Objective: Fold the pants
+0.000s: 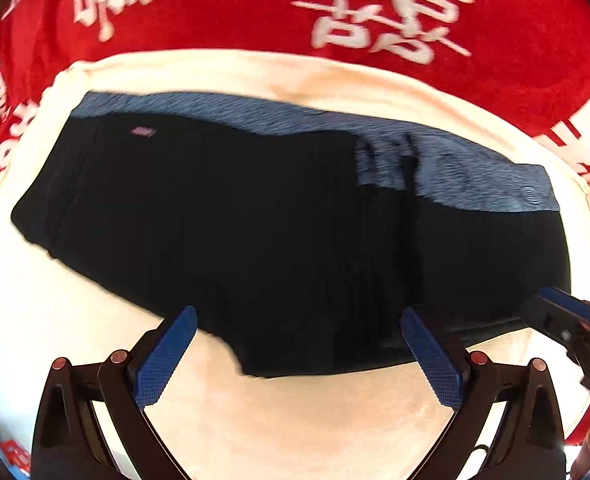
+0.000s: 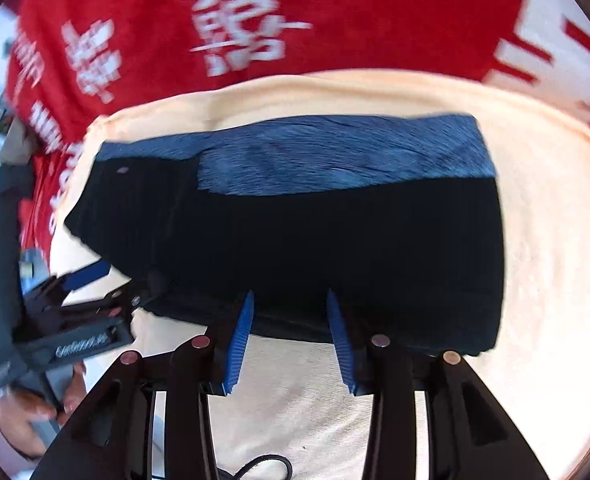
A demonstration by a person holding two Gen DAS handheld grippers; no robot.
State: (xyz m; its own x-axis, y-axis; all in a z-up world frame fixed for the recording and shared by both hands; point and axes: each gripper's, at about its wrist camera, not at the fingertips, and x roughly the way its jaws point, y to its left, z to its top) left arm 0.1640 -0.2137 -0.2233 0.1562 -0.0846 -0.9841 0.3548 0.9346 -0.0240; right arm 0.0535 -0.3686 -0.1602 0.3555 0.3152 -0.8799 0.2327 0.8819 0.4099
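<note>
- The black pants (image 1: 255, 232) lie already doubled into a compact block on the cream towel (image 1: 295, 412), blue-grey waistband (image 2: 335, 156) along the far edge. The towel gives a plain flat bed over the red printed cloth (image 1: 255, 8).
- My left gripper (image 1: 299, 344) stands wide open, its blue pads (image 1: 167, 356) straddling the near hem. I judge I hold it there to take that edge for the next fold.
- My right gripper (image 2: 289, 340) is also open, though narrower, fingertips at the near edge of the fabric; nothing is pinched between them.
- Both claws sit on the same near side, the left one (image 2: 83, 308) seen just beside the pants' corner, so the edge would lift evenly.
- Both views are blurred; whether the pads touch cloth I cannot tell.
</note>
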